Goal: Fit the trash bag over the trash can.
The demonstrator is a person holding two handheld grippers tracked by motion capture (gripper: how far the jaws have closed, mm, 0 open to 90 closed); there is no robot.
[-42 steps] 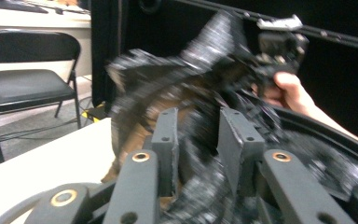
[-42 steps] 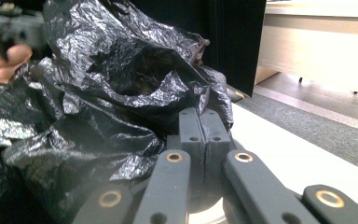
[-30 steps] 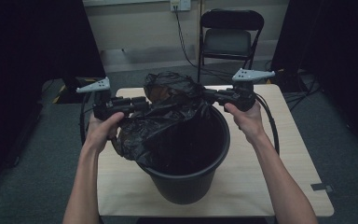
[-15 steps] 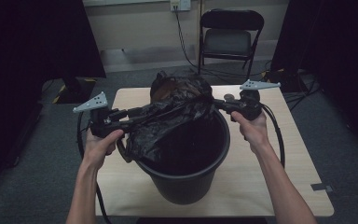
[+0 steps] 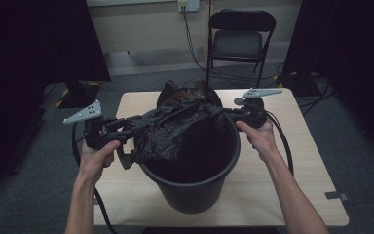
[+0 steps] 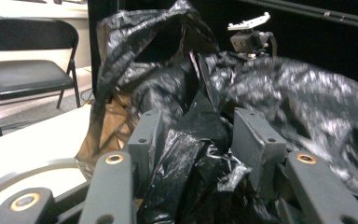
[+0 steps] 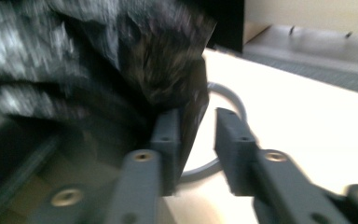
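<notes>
Black bag (image 5: 175,131) hides bucket (image 5: 195,190) rim; left gripper (image 6: 193,140) pinches bag; right gripper (image 7: 198,135) grip unclear, blurred.

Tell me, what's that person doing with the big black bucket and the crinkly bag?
A person is fitting a black trash bag over a black bucket standing on a wooden table. The left gripper has a bunch of the bag pinched between its jaws. The right gripper, at the opposite side of the rim, has a fold of the bag between its jaws too, though a gap shows there. The bag is stretched across between them, covering part of the opening.
</notes>
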